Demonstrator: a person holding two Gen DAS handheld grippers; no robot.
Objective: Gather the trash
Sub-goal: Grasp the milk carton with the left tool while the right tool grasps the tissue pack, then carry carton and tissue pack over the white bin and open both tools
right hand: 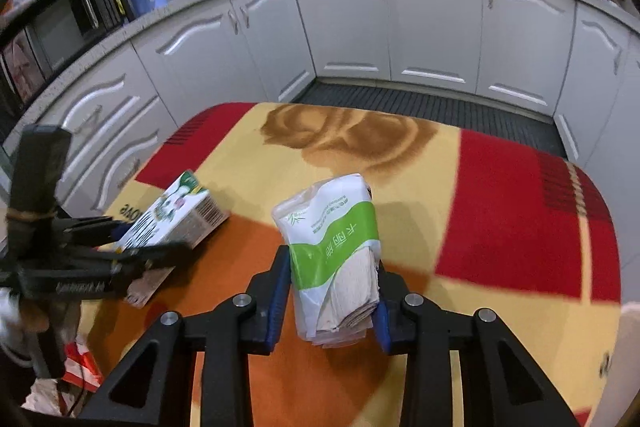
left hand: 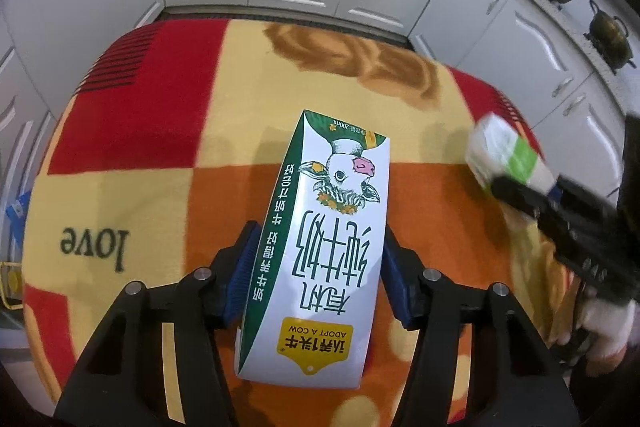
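Nearest the lens in the left wrist view, we see the left gripper (left hand: 316,279) with its blue fingers (left hand: 242,275) pinching the milk carton (left hand: 324,239) by its two long sides. The carton's long axis runs straight out along the fingers, its far end projecting beyond their tips above the patterned blanket (left hand: 132,131) that covers the counter.

In the right wrist view, we see the right gripper (right hand: 330,291) with its fingers (right hand: 278,291) closed on the tissue pack (right hand: 334,251), which stands upright between them, most of its length beyond the tips.

We judge both items secured and clear of the blanket. No bin appears in either view, so we cannot tell which hand is nearer the drop-off.
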